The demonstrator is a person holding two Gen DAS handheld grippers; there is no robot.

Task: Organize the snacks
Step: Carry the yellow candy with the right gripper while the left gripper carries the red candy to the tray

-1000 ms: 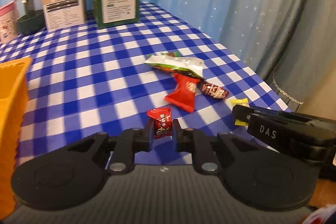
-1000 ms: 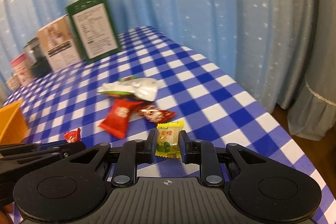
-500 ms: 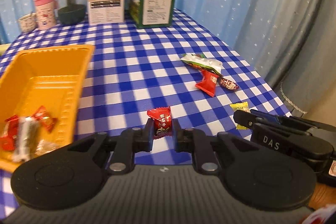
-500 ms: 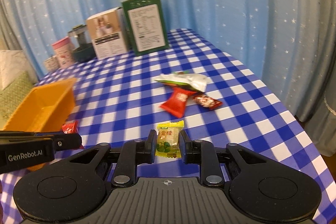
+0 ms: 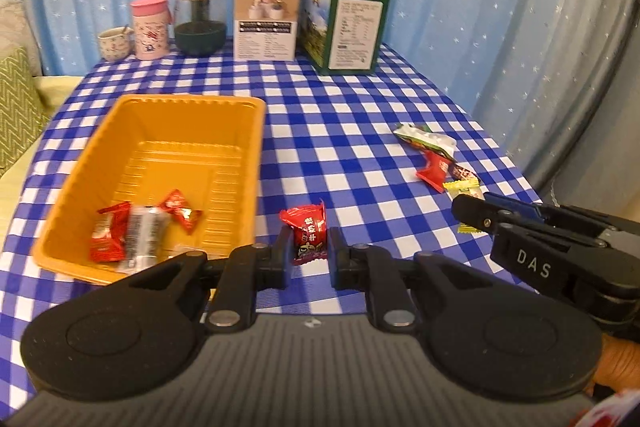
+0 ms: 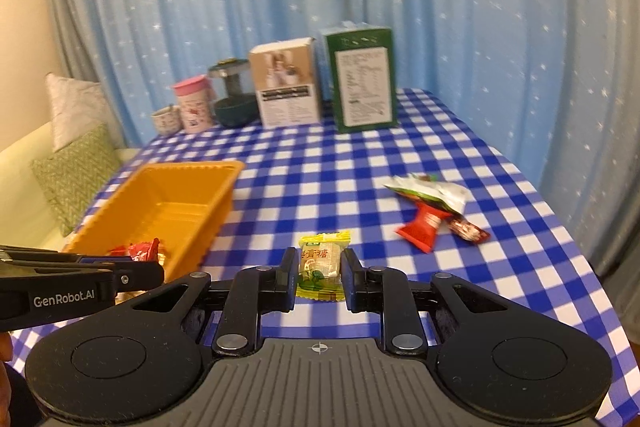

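My left gripper [image 5: 307,247] is shut on a small red candy [image 5: 307,233], held above the checked cloth just right of the orange tray [image 5: 256,147]. Several wrapped sweets [image 5: 140,227] lie in the tray's near end. In the right wrist view my right gripper [image 6: 320,269] is shut on a yellow-green candy [image 6: 322,261], also lifted off the table. From the left wrist view the right gripper [image 5: 472,211] shows at the right with that yellow candy [image 5: 464,189]. A white-green packet [image 6: 432,193], a red packet [image 6: 422,227] and a dark red candy [image 6: 468,229] remain on the cloth at the right.
Along the table's [image 5: 340,147] back edge stand a green box [image 5: 352,23], a white box [image 5: 266,23], a dark jar [image 5: 200,19], a pink tin [image 5: 150,27] and a cup [image 5: 114,43]. Blue starred curtains hang behind. A sofa with cushions [image 6: 72,171] is at the left.
Both grippers have risen and swung left with their candies, away from the snack pile. The orange tray has come fully into both views.
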